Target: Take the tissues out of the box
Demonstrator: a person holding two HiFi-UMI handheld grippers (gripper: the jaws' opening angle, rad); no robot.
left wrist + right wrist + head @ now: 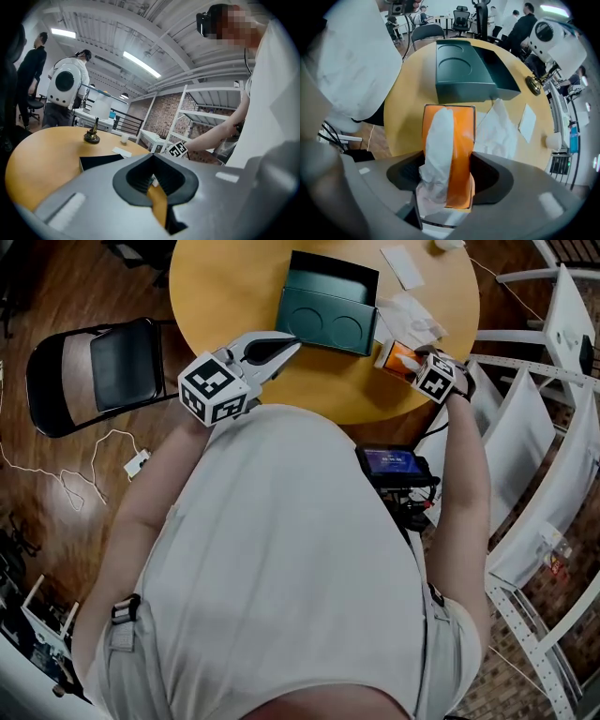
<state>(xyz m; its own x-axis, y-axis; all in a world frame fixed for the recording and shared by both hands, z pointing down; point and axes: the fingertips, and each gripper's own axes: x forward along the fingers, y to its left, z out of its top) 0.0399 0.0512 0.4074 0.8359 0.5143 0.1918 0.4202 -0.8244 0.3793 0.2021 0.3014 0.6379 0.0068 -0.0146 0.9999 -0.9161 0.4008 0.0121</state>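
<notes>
The head view is dim and muted. Both gripper views bulge fisheye with black corners; long white ceiling strip lights (140,64) glare overhead.

Left tongs (292,345) point at the dark green case (328,320), tips just beside its near corner, so straight ahead is blocked. To their left the table (225,296) lies bare, with plenty of room to pass. Right tongs (449,159) have the orange tissue box (459,140) filling the gap between the jaws. Ahead of them the case walls off the middle. Loose tissues (497,131) lie just to their right, with a white card (528,123) beyond. White shelving (553,427) crowds their outer side.
</notes>
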